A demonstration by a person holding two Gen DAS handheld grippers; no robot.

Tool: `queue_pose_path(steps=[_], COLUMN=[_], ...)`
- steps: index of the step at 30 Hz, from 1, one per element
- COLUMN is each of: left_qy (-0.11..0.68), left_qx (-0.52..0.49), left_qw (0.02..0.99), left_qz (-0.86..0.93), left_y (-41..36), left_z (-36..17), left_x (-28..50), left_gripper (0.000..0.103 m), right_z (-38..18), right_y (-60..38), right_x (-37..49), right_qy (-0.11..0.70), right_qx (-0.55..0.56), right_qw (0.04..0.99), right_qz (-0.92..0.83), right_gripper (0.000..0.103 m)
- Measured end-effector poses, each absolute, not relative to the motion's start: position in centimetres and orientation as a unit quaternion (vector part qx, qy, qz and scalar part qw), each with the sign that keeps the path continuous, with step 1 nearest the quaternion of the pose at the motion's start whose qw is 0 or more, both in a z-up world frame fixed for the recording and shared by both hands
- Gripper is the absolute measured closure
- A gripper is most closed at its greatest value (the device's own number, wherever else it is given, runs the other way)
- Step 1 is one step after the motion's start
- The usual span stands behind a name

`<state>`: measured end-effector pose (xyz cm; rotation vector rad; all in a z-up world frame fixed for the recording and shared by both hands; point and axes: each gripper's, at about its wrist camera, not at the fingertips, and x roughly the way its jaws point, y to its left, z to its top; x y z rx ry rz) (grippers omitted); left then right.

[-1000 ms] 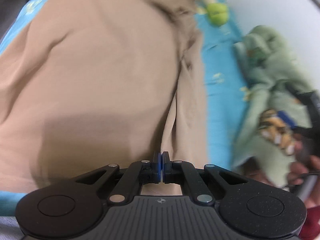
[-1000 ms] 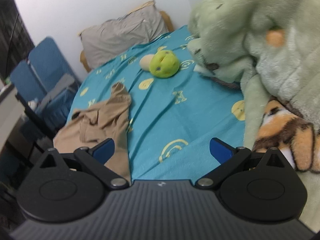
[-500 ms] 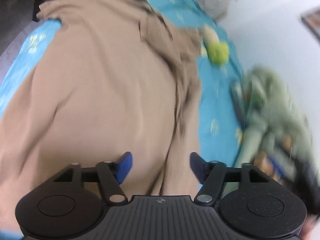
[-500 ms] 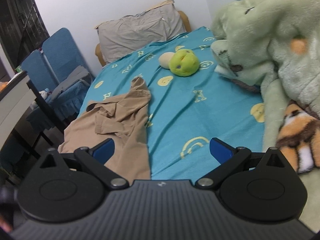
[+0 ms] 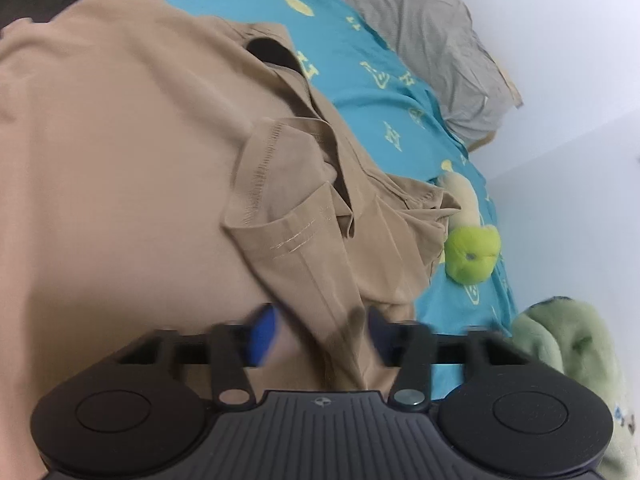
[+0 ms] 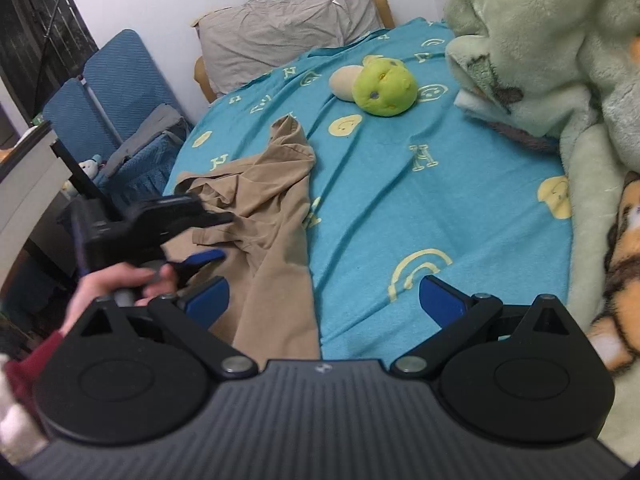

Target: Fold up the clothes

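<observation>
The tan shirt (image 6: 260,216) lies rumpled at nine o'clock on the bed (image 6: 420,208). The left gripper (image 5: 320,328) hangs spread over a fold, likely to pinch it; the right gripper (image 6: 324,300) waits released, empty.

The bed (image 6: 460,216) wears a teal sheet printed with yellow smileys and letters. On it lie a crumpled tan shirt (image 6: 264,216) near its left edge, a green plush (image 6: 384,84) toward the grey pillow (image 6: 280,32) at its head, and a pale green blanket (image 6: 560,40) along its right side.
</observation>
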<state>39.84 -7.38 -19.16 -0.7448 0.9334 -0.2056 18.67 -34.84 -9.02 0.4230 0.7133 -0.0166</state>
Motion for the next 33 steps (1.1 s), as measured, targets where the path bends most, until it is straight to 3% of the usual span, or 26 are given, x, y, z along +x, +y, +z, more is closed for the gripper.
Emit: queue_pose_path(steps=[1,2,6,13,16,18,21,26,33], left_qy=[0.435,0.429,0.361,0.386,0.403,0.416,0.442,0.517,0.593], left_qx=[-0.331,-0.31,-0.197,-0.115,-0.141,-0.163,-0.173,-0.181,-0.176], left_qw=[0.831,0.841,0.904,0.914,0.902,0.892,0.874,0.822,0.769], left_qz=[-0.103,-0.113,-0.115,-0.046,-0.062,-0.077,-0.105,-0.155,-0.161], left_y=[-7.8,-8.0,-9.1,-9.0,-7.4,-5.7,-4.6,-4.1,-4.2], left_z=[-19.1,-18.6,-15.0,-14.8,-15.4,-15.5,-14.9,-15.2,-16.5], left_x=[40.3,40.4,40.5,42.8,41.1,38.9,34.7,25.9,16.0], left_gripper=[0.098,0.099,0.099,0.098,0.086,0.064,0.053,0.046,0.051], right_z=[-9.1,-9.1,-9.2,-9.4,-9.5,-9.4,-9.3,-8.7,-7.9], right_y=[-34.8,-34.7,-34.7,-34.6,-34.6,-34.7,-34.8,-34.9,-34.8], right_x=[18.8,18.8,18.7,19.0,19.1,19.1,19.0,18.5,17.2], right_qy=[0.348,0.349,0.351,0.353,0.353,0.352,0.348,0.338,0.32], right_qx=[0.205,0.207,0.216,0.214,0.212,0.211,0.21,0.212,0.201], right_qw=[0.915,0.914,0.911,0.911,0.911,0.912,0.914,0.917,0.926], right_qz=[-0.006,-0.005,-0.001,-0.003,-0.007,-0.009,-0.011,-0.012,-0.016], right_gripper=[0.0,0.0,0.0,0.0,0.0,0.0,0.0,0.0,0.0])
